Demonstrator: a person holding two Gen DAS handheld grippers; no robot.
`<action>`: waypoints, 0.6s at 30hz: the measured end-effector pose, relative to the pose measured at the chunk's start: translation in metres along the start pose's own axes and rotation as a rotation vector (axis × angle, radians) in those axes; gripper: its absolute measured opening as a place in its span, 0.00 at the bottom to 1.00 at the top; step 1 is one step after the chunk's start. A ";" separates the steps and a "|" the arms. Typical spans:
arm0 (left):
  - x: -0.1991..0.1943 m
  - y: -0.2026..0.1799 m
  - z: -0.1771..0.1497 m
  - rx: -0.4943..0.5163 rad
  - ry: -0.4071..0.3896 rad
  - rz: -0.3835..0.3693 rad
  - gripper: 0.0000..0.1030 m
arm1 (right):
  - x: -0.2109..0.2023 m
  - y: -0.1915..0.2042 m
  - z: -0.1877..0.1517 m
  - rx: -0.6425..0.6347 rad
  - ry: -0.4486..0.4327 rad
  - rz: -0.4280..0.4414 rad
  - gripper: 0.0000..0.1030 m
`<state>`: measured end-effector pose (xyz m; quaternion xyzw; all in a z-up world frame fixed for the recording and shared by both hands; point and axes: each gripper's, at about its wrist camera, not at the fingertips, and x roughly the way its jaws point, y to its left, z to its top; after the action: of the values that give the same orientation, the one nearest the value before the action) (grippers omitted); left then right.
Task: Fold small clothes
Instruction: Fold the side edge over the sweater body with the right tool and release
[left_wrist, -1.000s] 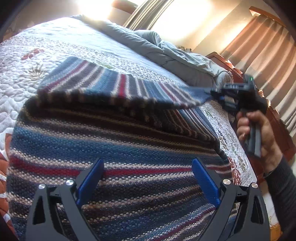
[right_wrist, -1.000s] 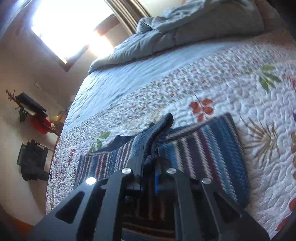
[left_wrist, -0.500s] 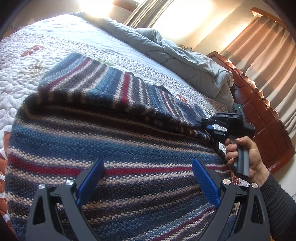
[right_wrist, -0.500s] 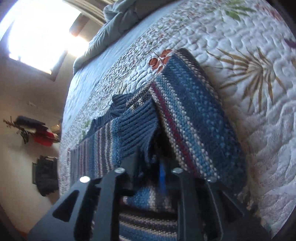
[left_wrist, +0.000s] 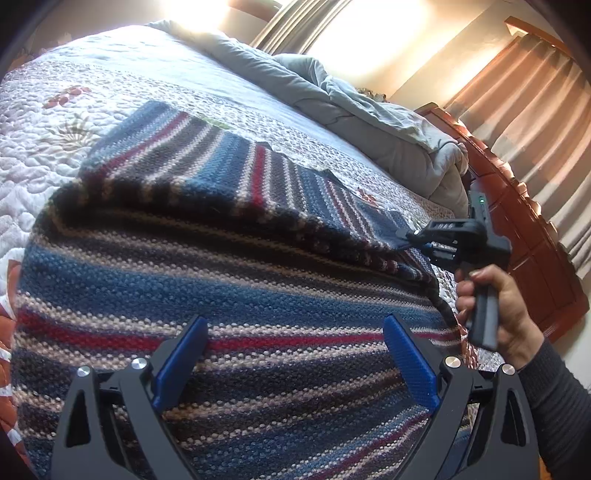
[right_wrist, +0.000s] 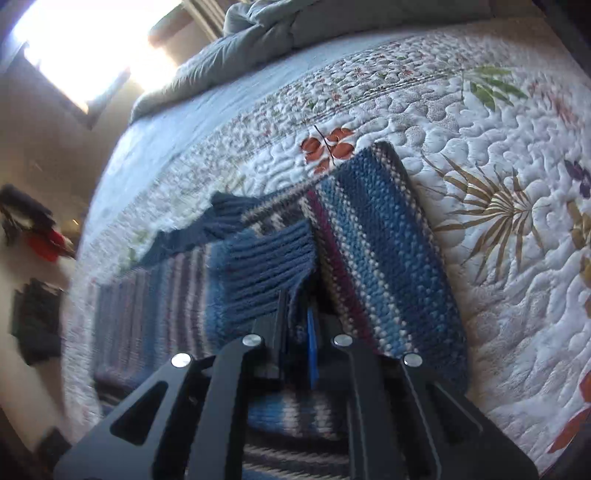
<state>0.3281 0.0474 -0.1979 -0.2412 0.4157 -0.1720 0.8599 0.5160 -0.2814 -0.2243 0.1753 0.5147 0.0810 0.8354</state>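
Knit striped sweater (left_wrist: 229, 280) on quilt (right_wrist: 498, 155) | left claw (left_wrist: 291, 354) apart | right claw (right_wrist: 295, 325) clamps cuff (right_wrist: 266, 266)

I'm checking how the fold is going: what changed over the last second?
The right tongs, shut on the striped sweater's ribbed edge, carried that flap down and toward the near side, so it now lies lower over the body. The left tongs stayed open above the sweater, gripping nothing. The quilt did not move.
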 end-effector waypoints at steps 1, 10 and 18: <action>0.001 0.001 0.000 0.001 0.003 0.002 0.93 | 0.005 0.000 -0.002 -0.007 0.014 -0.006 0.12; -0.002 -0.013 -0.002 0.078 -0.014 0.077 0.93 | -0.031 0.022 0.007 -0.127 -0.139 -0.026 0.22; -0.003 -0.017 -0.003 0.118 -0.009 0.111 0.93 | 0.011 0.020 0.000 -0.145 -0.045 -0.046 0.15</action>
<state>0.3222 0.0340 -0.1880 -0.1675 0.4139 -0.1472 0.8826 0.5224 -0.2591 -0.2257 0.1044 0.4925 0.0949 0.8588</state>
